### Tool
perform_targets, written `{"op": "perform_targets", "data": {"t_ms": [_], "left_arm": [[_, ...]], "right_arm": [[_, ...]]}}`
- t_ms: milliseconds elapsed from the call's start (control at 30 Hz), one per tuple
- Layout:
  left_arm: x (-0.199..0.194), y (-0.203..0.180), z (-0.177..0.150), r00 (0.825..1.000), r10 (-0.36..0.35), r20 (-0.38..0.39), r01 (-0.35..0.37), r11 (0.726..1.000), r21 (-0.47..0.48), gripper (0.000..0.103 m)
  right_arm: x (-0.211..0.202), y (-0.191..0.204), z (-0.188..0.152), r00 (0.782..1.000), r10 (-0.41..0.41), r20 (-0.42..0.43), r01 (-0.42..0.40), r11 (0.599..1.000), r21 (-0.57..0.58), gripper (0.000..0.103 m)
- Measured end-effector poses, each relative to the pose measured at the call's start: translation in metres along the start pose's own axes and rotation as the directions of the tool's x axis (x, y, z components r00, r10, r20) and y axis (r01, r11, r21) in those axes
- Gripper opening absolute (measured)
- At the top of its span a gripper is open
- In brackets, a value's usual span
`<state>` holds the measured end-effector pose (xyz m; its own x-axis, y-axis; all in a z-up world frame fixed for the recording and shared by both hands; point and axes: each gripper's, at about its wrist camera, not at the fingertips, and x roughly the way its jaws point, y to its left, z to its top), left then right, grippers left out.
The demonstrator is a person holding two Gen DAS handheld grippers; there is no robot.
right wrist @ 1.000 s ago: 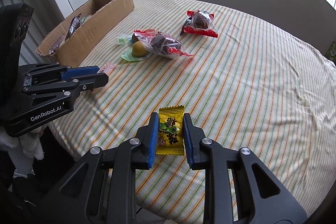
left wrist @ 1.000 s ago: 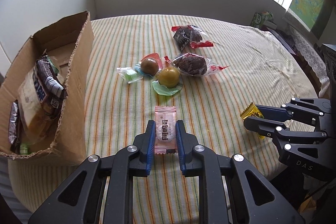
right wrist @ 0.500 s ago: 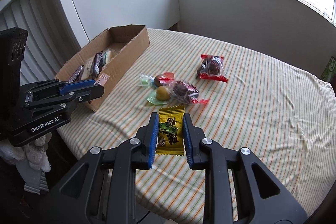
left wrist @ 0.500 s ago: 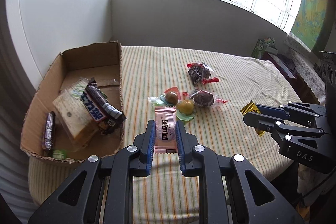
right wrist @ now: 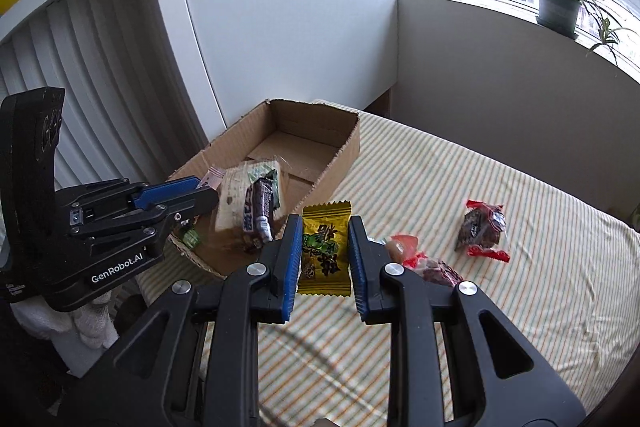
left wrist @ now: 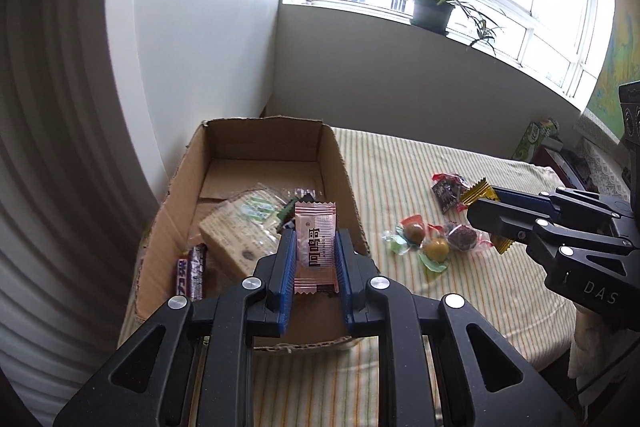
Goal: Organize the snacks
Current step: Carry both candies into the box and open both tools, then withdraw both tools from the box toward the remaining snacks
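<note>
Box (left wrist: 340, 163) far half bare; near half packed with snacks (left wrist: 240, 227).

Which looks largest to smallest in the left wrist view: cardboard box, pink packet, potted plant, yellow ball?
1. Cardboard box
2. Pink packet and potted plant: they look alike in size, and the packet sits right by the camera in the gripper, so no ranking.
3. Yellow ball

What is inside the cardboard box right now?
The cardboard box holds a large clear-wrapped cracker pack, a purple-and-white bar, a dark bar leaning on the pack and a small green piece. The left gripper and pink packet cover the near floor.
</note>
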<state>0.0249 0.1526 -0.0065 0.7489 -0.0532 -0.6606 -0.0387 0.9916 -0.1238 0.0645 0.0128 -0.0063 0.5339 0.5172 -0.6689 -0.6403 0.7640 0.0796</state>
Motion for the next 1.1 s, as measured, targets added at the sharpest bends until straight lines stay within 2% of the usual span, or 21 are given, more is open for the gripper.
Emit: {"op": "perform_targets", "data": {"t_ms": [333,667,700,733,800,867,900,1100], "left_arm": [[0.015,0.04,0.005,0.999,0.05,-0.006,-0.05,0.997,-0.054,0.018],[0.027,0.062,0.009,0.997,0.07,-0.017,-0.071,0.995,-0.074,0.018],[0.028,0.063,0.009,0.997,0.071,-0.019,-0.072,0.995,-0.076,0.019],[0.029,0.064,0.01,0.997,0.073,-0.02,-0.075,0.994,-0.079,0.019],[0.028,0.063,0.01,0.997,0.072,-0.02,-0.074,0.994,-0.082,0.019],[0.029,0.064,0.01,0.997,0.072,-0.02,-0.073,0.994,-0.085,0.023],[0.028,0.064,0.011,0.997,0.072,-0.019,-0.074,0.993,-0.087,0.03],[0.02,0.06,0.011,0.998,0.062,-0.009,-0.062,0.993,-0.097,0.03]], "right_arm": [[0.05,0.031,0.027,0.995,0.093,-0.035,-0.094,0.995,-0.04,0.023],[0.089,0.045,0.034,0.992,0.104,-0.076,-0.109,0.992,-0.062,0.024],[0.091,0.045,0.034,0.991,0.104,-0.08,-0.109,0.992,-0.061,0.027],[0.091,0.045,0.034,0.991,0.105,-0.079,-0.109,0.992,-0.057,0.036],[0.088,0.044,0.033,0.992,0.104,-0.073,-0.108,0.993,-0.053,0.046],[0.085,0.043,0.033,0.992,0.103,-0.07,-0.107,0.993,-0.051,0.047],[0.084,0.042,0.033,0.993,0.101,-0.068,-0.105,0.993,-0.049,0.047],[0.065,0.032,0.03,0.996,0.083,-0.045,-0.085,0.996,-0.035,0.047]]}}
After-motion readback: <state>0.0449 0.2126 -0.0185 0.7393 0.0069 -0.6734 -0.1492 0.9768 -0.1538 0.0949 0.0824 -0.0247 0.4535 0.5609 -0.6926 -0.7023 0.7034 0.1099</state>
